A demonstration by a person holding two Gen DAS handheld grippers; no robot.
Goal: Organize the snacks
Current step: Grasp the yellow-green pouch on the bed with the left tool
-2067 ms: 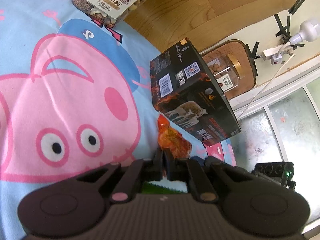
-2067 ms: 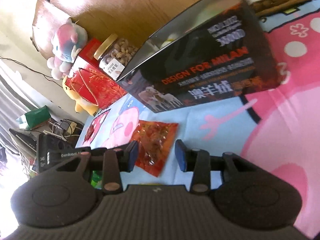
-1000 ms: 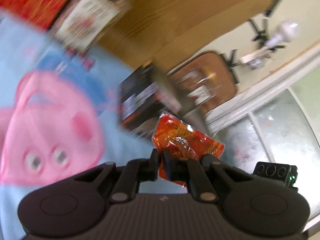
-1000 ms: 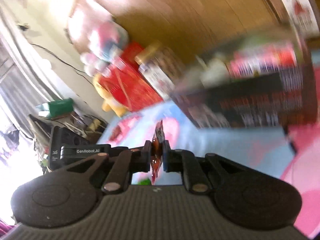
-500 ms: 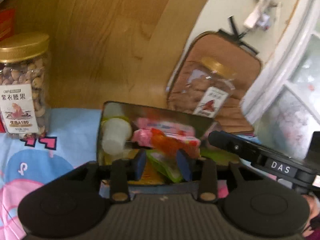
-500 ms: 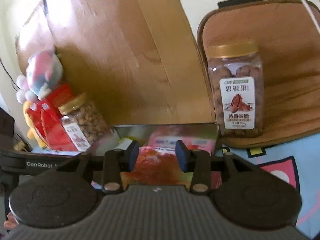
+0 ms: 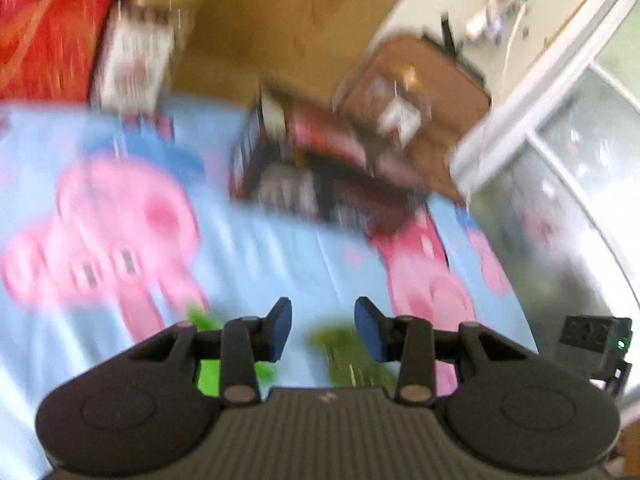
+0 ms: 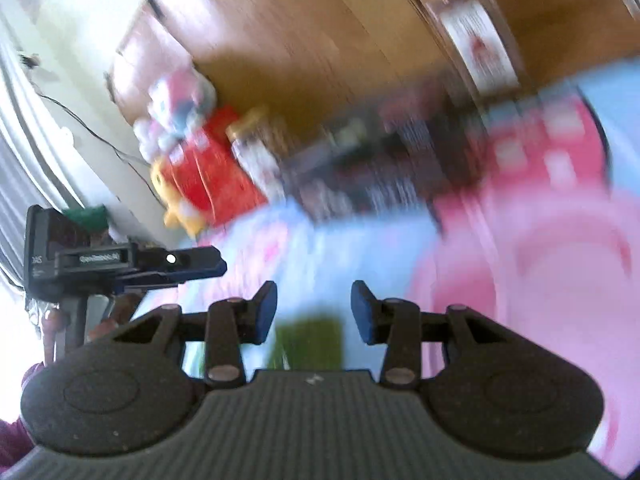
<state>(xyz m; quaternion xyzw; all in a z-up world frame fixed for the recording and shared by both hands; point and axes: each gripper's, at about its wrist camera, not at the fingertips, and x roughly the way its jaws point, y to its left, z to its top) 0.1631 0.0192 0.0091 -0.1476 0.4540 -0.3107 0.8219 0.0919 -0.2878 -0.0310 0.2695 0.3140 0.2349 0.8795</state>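
A blurred wooden headboard [image 7: 280,12] backs the cartoon-pig bedsheet [image 7: 280,248], with a pale wall [image 8: 72,60] beside it and bright frosted window panes [image 7: 580,152] at the edge.

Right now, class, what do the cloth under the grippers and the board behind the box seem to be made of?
The cloth: soft printed fabric, probably cotton or polyester, matte; it carries pale blue and pink cartoon pig prints. The board: wood or wood-look laminate, smooth with a slight sheen; brown grain lines and a bright light patch show. Blur leaves both uncertain.

Printed cloth sheet [image 7: 280,264], glossy dark box [image 7: 320,184], smooth wood headboard [image 8: 320,40].
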